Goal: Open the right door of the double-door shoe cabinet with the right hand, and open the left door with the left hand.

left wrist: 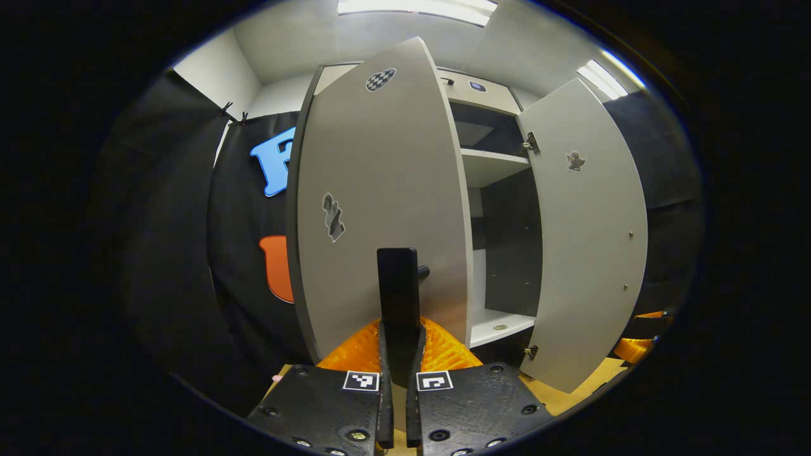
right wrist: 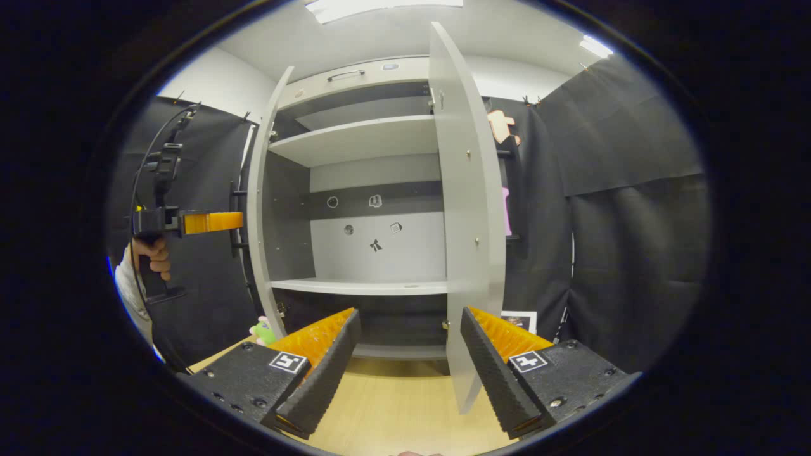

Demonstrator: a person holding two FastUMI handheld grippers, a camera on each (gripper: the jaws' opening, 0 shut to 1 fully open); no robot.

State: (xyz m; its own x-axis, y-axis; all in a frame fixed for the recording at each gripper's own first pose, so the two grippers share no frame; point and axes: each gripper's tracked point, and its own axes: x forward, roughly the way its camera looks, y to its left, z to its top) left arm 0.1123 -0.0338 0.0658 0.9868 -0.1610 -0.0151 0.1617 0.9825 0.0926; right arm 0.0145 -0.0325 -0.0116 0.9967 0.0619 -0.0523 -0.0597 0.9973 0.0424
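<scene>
tongs of the left gripper (left wrist: 398,297) pinch the dark upright handle (left wrist: 397,278) on the grey left door (left wrist: 380,209). right gripper (right wrist: 405,354) gapes wide, touching nothing, near the grey right door's (right wrist: 466,209) edge.

In the left gripper view, the left gripper (left wrist: 399,329) has its two fingers drawn close together around the dark handle (left wrist: 398,297) of the left door (left wrist: 380,209), which runs upright between them. A small knob-like part of the handle juts out to its right side. The left door stands swung outward, its pale face bearing a checkered sticker (left wrist: 380,79) near the top and a darker sticker (left wrist: 333,217) lower down. Beyond its edge the shoe cabinet (left wrist: 491,101) shows a white upper shelf (left wrist: 491,166) and a lower shelf (left wrist: 500,324). The right door (left wrist: 589,240) also hangs open on its hinges (left wrist: 530,144), a small sticker (left wrist: 575,161) on it.
</scene>
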